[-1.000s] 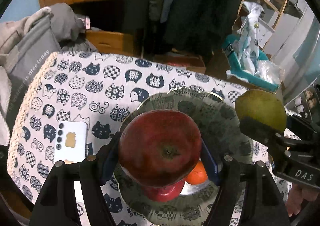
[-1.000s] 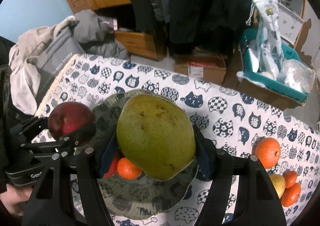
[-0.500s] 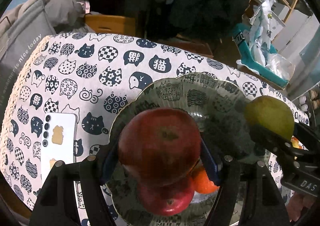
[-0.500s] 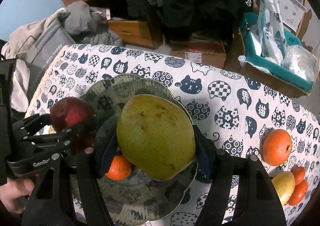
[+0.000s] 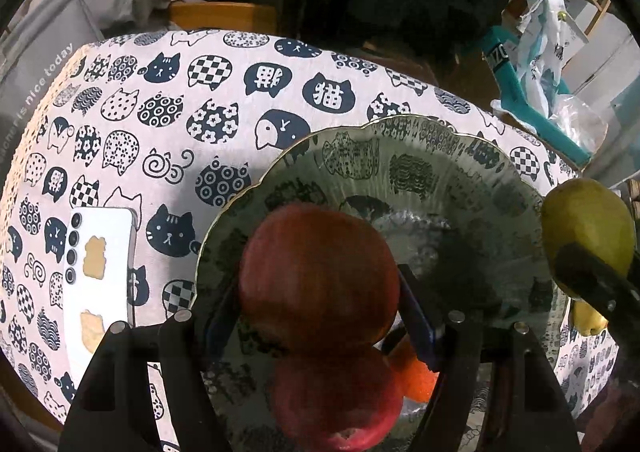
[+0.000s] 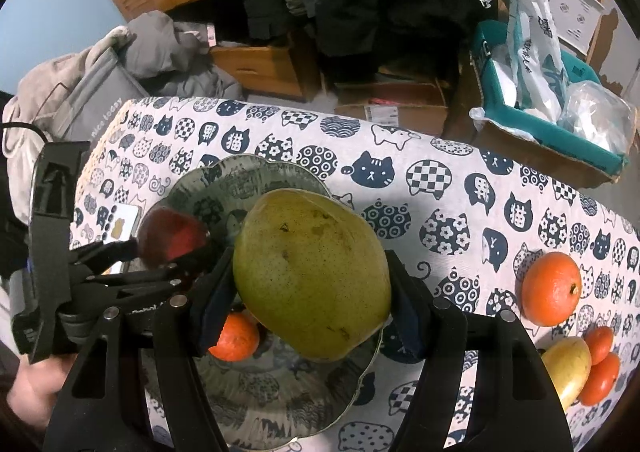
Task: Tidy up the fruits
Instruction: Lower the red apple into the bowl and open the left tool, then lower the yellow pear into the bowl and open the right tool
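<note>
My left gripper [image 5: 320,308] is shut on a red apple [image 5: 318,276] and holds it over the patterned plate [image 5: 420,172]. On the plate lie another red apple [image 5: 340,404] and a small orange [image 5: 414,372]. My right gripper [image 6: 308,304] is shut on a big green mango [image 6: 312,272] above the same plate [image 6: 256,400], to the right of the left gripper [image 6: 176,256]. The mango also shows at the right edge of the left wrist view [image 5: 588,228].
A white phone [image 5: 98,280] lies on the cat-print tablecloth [image 5: 200,100] left of the plate. To the right on the cloth lie a large orange [image 6: 550,288], a yellow mango [image 6: 568,368] and two small oranges [image 6: 600,368]. Boxes and clothes stand beyond the table.
Both grippers have tilted down and moved closer over the plate with their fruits. The second apple and the small orange on the plate show more.
</note>
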